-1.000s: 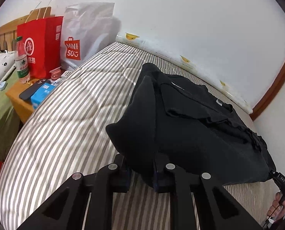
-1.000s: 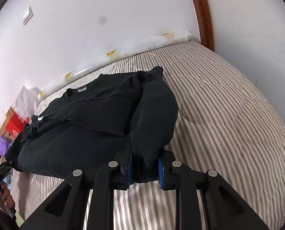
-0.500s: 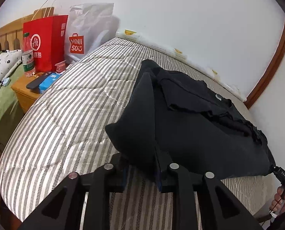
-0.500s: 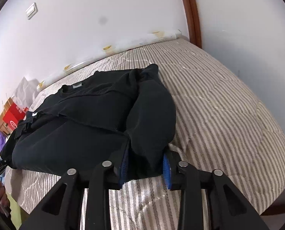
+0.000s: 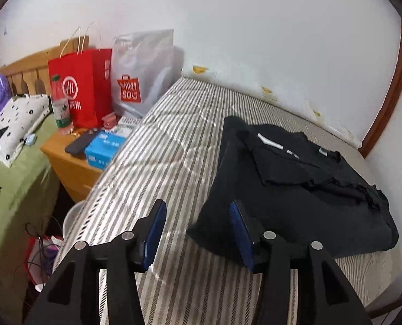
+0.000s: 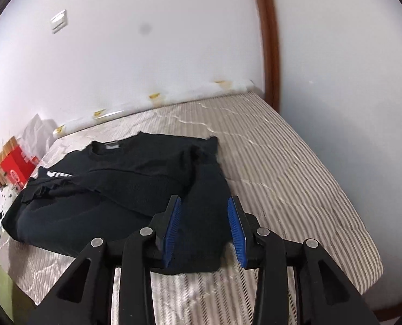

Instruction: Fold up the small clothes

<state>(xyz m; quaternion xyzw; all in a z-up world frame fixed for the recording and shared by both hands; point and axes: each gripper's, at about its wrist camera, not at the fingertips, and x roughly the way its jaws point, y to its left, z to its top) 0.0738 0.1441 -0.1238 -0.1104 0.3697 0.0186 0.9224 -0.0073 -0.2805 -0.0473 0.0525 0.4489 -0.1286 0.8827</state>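
A black long-sleeved garment (image 5: 295,187) lies partly folded on the striped mattress (image 5: 168,146), sleeves laid across its body. My left gripper (image 5: 198,230) is open and empty, just left of the garment's near left corner. In the right wrist view the same garment (image 6: 119,189) lies flat on the mattress (image 6: 282,178). My right gripper (image 6: 205,227) is open, its blue pads on either side of the garment's near right corner, not pinching it.
A wooden nightstand (image 5: 65,168) left of the bed holds a blue box (image 5: 106,146), a phone, a bottle, a red paper bag (image 5: 79,92) and a grey bag (image 5: 141,73). A green-covered bed (image 5: 8,189) lies further left. Walls bound the far side.
Both grippers were shut on the garment's near corners and have opened and let go. The garment now rests flat on the mattress, and both grippers have drawn back a little.
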